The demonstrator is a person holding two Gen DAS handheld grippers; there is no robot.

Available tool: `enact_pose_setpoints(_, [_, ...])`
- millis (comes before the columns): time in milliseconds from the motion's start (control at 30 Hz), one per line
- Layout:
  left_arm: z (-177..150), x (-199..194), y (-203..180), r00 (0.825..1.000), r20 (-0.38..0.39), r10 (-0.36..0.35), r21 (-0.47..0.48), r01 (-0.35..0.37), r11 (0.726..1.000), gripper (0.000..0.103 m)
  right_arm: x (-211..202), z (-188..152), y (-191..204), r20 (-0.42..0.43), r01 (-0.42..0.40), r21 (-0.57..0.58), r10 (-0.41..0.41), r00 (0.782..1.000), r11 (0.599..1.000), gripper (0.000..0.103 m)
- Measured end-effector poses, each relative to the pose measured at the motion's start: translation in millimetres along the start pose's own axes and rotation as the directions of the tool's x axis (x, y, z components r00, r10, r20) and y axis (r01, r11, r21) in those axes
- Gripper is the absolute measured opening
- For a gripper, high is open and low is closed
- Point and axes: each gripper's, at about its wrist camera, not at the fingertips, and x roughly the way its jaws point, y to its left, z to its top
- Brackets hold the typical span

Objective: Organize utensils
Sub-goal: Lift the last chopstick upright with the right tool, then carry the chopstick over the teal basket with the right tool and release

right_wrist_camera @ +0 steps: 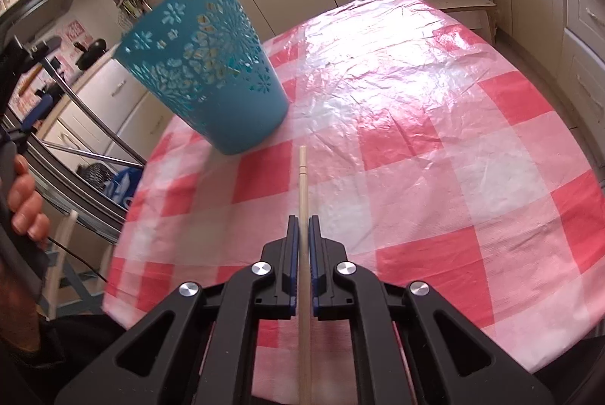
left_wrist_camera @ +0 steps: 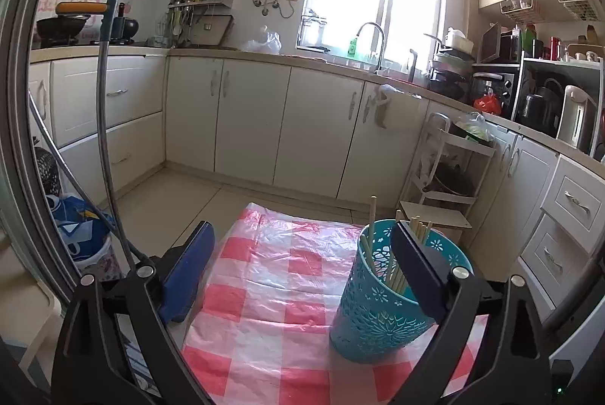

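One teal perforated holder (left_wrist_camera: 372,306) stands at the lower right of the left wrist view, with about six wooden chopsticks (left_wrist_camera: 371,229) in it; the exact count is unclear. One more chopstick (right_wrist_camera: 303,200) lies lower centre in the right wrist view. One red-checked tablecloth (right_wrist_camera: 435,148) covers the surface.

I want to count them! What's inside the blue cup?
Several wooden chopsticks stand inside the teal holder. The left gripper's finger covers some, and the holder's bottom is hidden, so I can't count them all.

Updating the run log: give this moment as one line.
left gripper: open, empty | right gripper: shut on wooden chopstick | teal perforated plastic holder: upright, chopsticks inside
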Motion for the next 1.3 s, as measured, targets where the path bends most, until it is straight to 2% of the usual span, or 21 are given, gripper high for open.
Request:
enact_pose_setpoints(300, [2,-1,12,1.000,-0.024,0.014,-0.011,-0.014,1.000,0.093,-32,14,22,0.070,-0.136,0.023,0.134,0.989,0.990,0.006])
enact_pose_setpoints(667, [2,0,22,0.999,-0.039,0.028,-0.034,-0.029,0.999,0.093,-88,60,58,0.208,-0.170,-0.070,0.181,0.961,0.983,0.006])
enact_pose_setpoints(867, [2,2,21,0.998,-0.045,0.040,-0.027,-0.042,0.999,0.093,-108,117,100,0.302,-0.171,-0.160,0.214,0.929,0.972,0.006])
enact_pose_setpoints(1100, [3,3,19,0.997,-0.046,0.060,-0.009,-0.060,0.998,0.094,-110,193,157,0.472,-0.110,-0.237,0.213,0.855,0.965,0.006])
enact_pose_setpoints(1200, [4,5,20,0.997,-0.050,0.066,-0.010,-0.067,0.998,0.094,-97,210,168,0.498,-0.082,-0.234,0.192,0.846,0.969,0.006])
enact_pose_setpoints(1300, [4,6,21,0.996,-0.058,0.068,-0.010,-0.069,0.998,0.094,-78,217,173,0.501,-0.052,-0.238,0.169,0.849,0.970,0.006])
